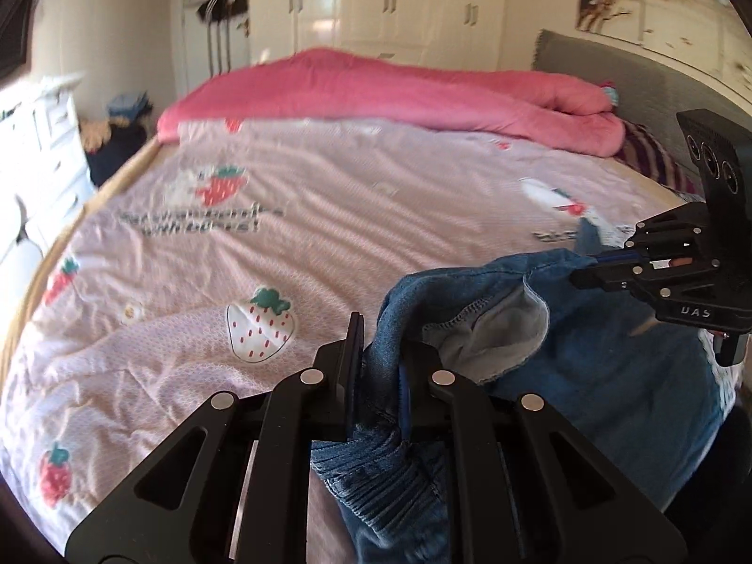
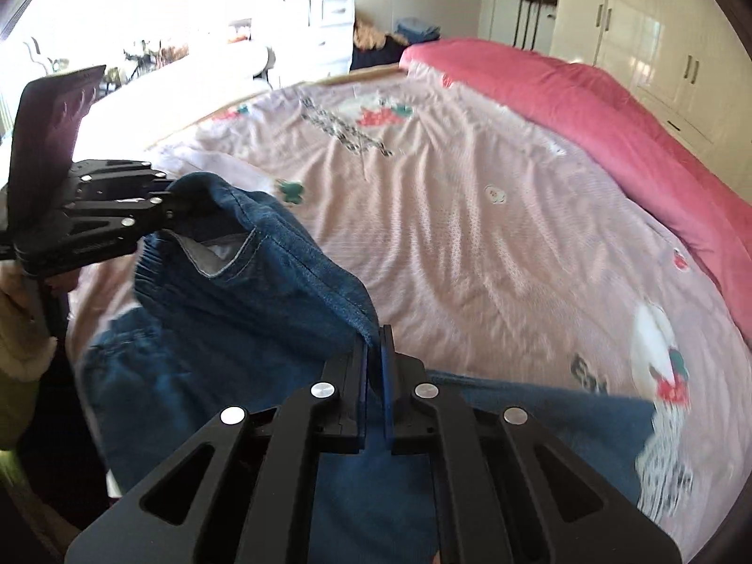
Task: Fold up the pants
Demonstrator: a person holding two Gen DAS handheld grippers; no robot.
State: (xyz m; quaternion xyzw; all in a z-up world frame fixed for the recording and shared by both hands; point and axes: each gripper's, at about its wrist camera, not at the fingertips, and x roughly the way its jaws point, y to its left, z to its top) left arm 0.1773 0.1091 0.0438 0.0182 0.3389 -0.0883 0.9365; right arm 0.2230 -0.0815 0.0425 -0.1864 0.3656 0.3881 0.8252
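Above the bed [image 1: 329, 216], we hold the denim pants [image 1: 587, 376] up. Left gripper [image 1: 380, 376] and right gripper [image 2: 374, 376] fingers are both clamped on the waistband.

Blue denim pants [image 1: 587, 376], elastic waistband, grey lining showing, bunched, lifted at the bed's near edge

The left wrist camera sits just behind its black fingers [image 1: 357, 366], looking down across the pink strawberry-print bedspread [image 1: 329, 216] toward the white wardrobe doors [image 1: 390, 0]. The right wrist camera, equally close behind its fingers [image 2: 387, 366], faces the bright white dresser [image 2: 333, 14]. Both views share the bedspread, the rose-pink plush blanket [image 2: 611, 113] and the blue denim pants [image 1: 611, 366].
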